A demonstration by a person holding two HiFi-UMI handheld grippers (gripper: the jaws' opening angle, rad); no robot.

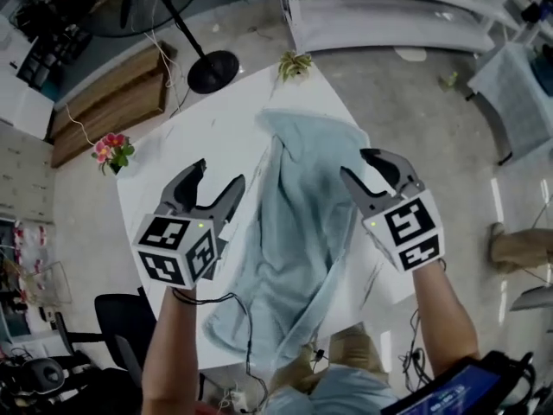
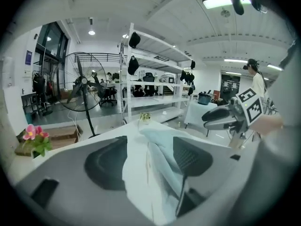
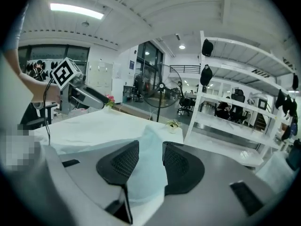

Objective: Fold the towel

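A light blue towel (image 1: pixel 298 232) lies lengthwise down the middle of the white table (image 1: pixel 173 184), bunched into a long narrow strip, and its near end hangs over the front edge. My left gripper (image 1: pixel 220 175) hovers just left of the towel with its jaws wide apart and nothing in them. My right gripper (image 1: pixel 359 164) hovers over the towel's right edge, also open. In the left gripper view the towel (image 2: pixel 155 159) shows through the gap of that gripper (image 2: pixel 149 145). The right gripper view shows the towel (image 3: pixel 148 173) between the jaws of the right gripper (image 3: pixel 150 147), pads not pressing it.
A small potted plant (image 1: pixel 294 63) stands at the table's far corner and pink flowers (image 1: pixel 112 150) at its left edge. A fan's round base (image 1: pixel 213 70) and a wooden bench (image 1: pixel 112 102) sit beyond. White shelving (image 1: pixel 389 15) is at the back, a black chair (image 1: pixel 121 318) near left.
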